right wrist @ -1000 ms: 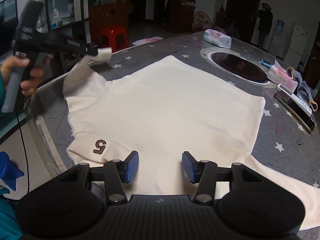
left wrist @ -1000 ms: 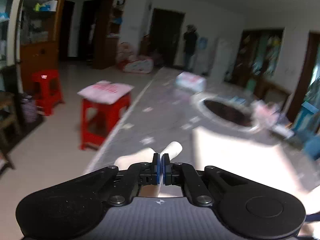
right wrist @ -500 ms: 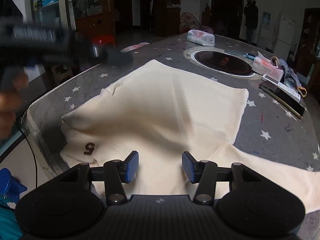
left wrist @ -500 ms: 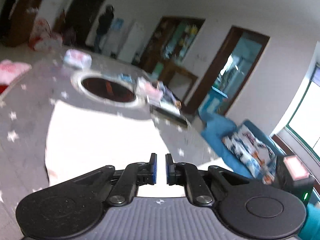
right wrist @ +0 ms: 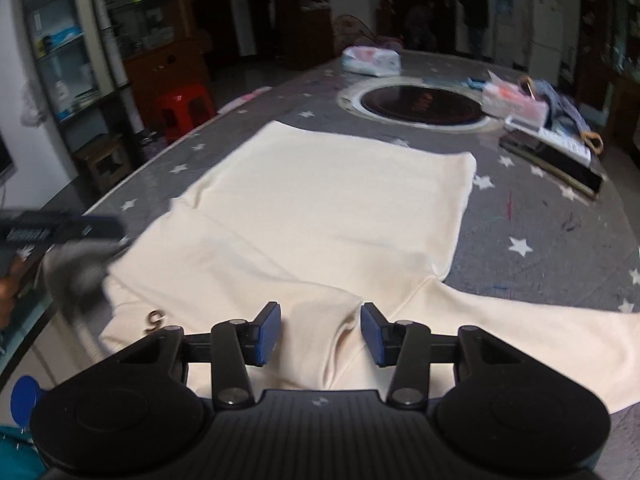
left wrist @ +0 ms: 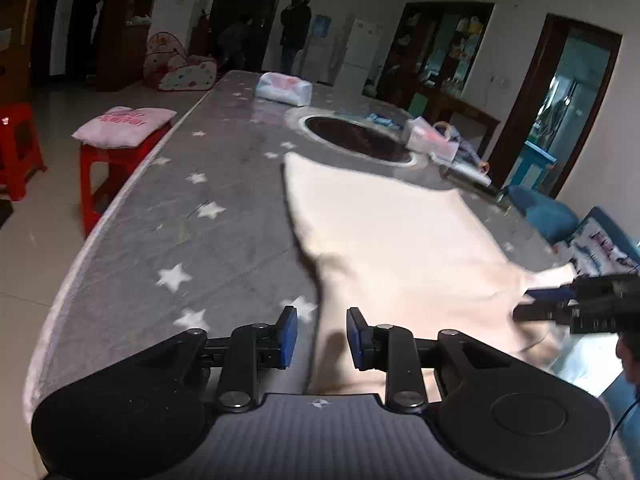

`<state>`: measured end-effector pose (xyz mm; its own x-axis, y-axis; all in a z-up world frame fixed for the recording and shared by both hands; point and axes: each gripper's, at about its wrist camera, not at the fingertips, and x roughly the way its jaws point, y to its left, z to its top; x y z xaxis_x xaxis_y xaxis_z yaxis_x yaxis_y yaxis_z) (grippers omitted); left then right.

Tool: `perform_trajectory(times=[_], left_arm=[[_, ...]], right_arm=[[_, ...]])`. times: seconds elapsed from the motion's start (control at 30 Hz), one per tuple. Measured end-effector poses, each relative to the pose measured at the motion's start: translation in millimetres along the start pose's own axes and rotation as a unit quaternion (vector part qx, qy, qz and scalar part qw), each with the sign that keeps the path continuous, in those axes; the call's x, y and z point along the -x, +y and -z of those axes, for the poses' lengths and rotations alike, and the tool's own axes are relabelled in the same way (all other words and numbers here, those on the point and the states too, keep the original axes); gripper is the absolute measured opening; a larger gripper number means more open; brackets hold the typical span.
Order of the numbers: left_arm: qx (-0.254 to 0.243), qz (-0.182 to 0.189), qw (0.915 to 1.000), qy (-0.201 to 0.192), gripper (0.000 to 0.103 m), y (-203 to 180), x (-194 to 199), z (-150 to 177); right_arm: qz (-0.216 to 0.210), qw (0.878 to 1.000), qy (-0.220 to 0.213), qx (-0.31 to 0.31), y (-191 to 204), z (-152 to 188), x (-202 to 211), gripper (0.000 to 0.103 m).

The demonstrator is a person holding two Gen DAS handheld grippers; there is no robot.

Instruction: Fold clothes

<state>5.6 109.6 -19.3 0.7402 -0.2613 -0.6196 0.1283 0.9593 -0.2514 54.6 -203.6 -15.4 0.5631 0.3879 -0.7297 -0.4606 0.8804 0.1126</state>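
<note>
A cream sweatshirt lies spread on the star-patterned surface. Left tool and right tool both gape apart at its near edge.

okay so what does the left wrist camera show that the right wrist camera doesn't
Only the left wrist view shows the pink cushion on a red stool and the blue sofa.

Only the right wrist view shows the garment's right sleeve lying out across the table, plus the glass shelving.

Both show the cream garment, the round inset cooktop, the white packet, and each other's gripper: left gripper, right gripper, both open.
</note>
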Motion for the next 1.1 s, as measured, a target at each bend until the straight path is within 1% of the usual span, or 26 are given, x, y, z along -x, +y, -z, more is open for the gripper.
perform_trajectory(times=[0.03, 0.07, 0.17, 0.2, 0.27, 0.33, 0.4, 0.43, 0.47, 0.5, 0.6, 0.67, 0.73, 0.83, 0.87, 0.93, 1.0, 1.03, 1.07, 1.1], left_arm=[[0.001, 0.000, 1.0000, 0.001, 0.030, 2, 1, 2], [0.002, 0.000, 1.0000, 0.001, 0.030, 3, 1, 4], [0.002, 0.001, 1.0000, 0.005, 0.030, 4, -1, 6], [0.001, -0.001, 1.0000, 0.008, 0.030, 3, -3, 6], [-0.001, -0.005, 0.9999, 0.014, 0.028, 1, -10, 6], [-0.007, -0.007, 0.9998, 0.015, 0.027, 0, -13, 6], [-0.015, -0.010, 0.9997, 0.015, 0.027, -1, -13, 7], [-0.018, -0.012, 0.9996, 0.016, 0.027, -2, -13, 6], [-0.021, -0.014, 0.9996, 0.016, 0.027, -2, -12, 6], [-0.023, -0.016, 0.9995, 0.014, 0.027, -3, -11, 4], [-0.028, -0.014, 0.9995, -0.006, 0.027, -8, -4, -6], [-0.036, -0.002, 0.9992, -0.018, 0.027, -18, -5, -16], [-0.047, 0.015, 0.9985, -0.022, 0.027, -31, -12, -23], [-0.059, 0.036, 0.9975, -0.011, 0.027, -50, -32, -30], [-0.063, 0.035, 0.9974, -0.008, 0.027, -55, -39, -31], [-0.063, 0.019, 0.9979, 0.000, 0.027, -56, -52, -33], [-0.059, -0.001, 0.9982, 0.010, 0.027, -53, -63, -34], [-0.055, -0.008, 0.9983, 0.016, 0.023, -50, -67, -33], [-0.051, -0.012, 0.9984, 0.021, 0.019, -45, -71, -32], [-0.047, -0.007, 0.9987, 0.020, 0.019, -42, -71, -32]], right_arm=[[0.003, 1.000, 0.004, -0.002, -1, 0, -4, 0.041], [0.005, 1.000, 0.009, -0.004, -1, 0, -8, 0.033], [0.009, 1.000, 0.018, 0.004, 3, 3, -12, 0.015], [0.015, 1.000, 0.014, 0.013, 6, 2, -11, 0.011], [0.025, 0.999, -0.001, 0.028, 13, -3, -4, 0.009], [0.036, 0.998, -0.021, 0.042, 19, -9, 4, 0.008], [0.045, 0.998, -0.029, 0.044, 19, -14, 7, 0.009], [0.049, 0.998, -0.028, 0.042, 17, -15, 6, 0.010], [0.054, 0.997, -0.022, 0.040, 14, -14, 3, 0.014], [0.060, 0.997, -0.020, 0.040, 12, -11, 2, 0.015], [0.076, 0.996, -0.016, 0.042, 7, -6, 0, 0.015], [0.078, 0.995, -0.035, 0.047, 10, -7, 8, 0.015], [0.071, 0.995, -0.043, 0.051, 13, -9, 10, 0.015], [0.052, 0.996, -0.043, 0.062, 21, -11, -1, 0.015], [0.045, 0.996, -0.041, 0.065, 23, -11, -7, 0.015], [0.030, 0.997, -0.033, 0.069, 26, -11, -18, 0.016], [0.031, 0.997, -0.023, 0.071, 26, -9, -28, 0.019], [0.035, 0.997, -0.020, 0.072, 24, -7, -30, 0.024], [0.035, 0.997, -0.021, 0.070, 21, -6, -29, 0.025], [0.035, 0.997, -0.021, 0.066, 18, -5, -26, 0.025]])
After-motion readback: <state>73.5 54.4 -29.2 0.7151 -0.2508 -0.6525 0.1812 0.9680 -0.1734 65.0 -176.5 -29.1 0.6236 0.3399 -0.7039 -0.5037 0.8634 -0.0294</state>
